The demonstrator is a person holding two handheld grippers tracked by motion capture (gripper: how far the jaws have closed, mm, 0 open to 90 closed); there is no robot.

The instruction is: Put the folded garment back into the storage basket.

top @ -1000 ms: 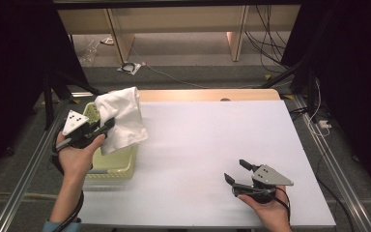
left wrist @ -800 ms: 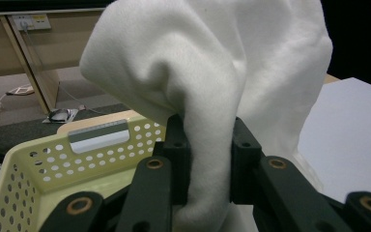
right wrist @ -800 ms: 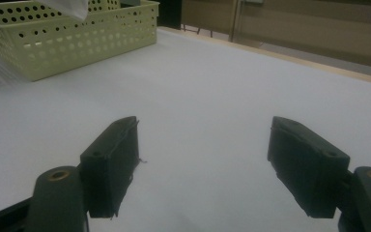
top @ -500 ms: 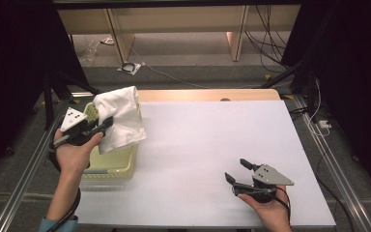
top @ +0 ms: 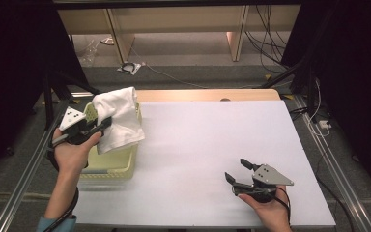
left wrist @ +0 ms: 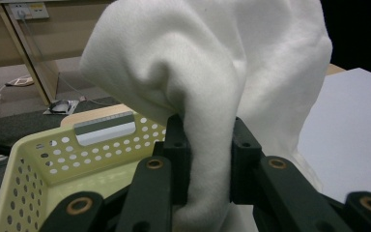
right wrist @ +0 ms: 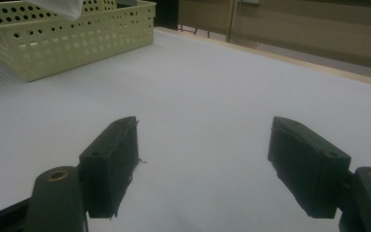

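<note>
Nearest the person, the right gripper [top: 235, 173] rests low on the white table [top: 212, 145] with its jaws spread wide and nothing between them. Farther off, the left gripper [top: 107, 122] pinches a white cloth [top: 118, 118] above the pale yellow basket [top: 111, 166] at the table's left edge.

Your white cloth [top: 118, 118] is draping over the yellow basket [top: 111, 166], hiding its inside and far right corner. In the left gripper view the cloth [left wrist: 212, 92] is running off the top edge and is covering your left tongs' [left wrist: 207, 159] tips.
</note>
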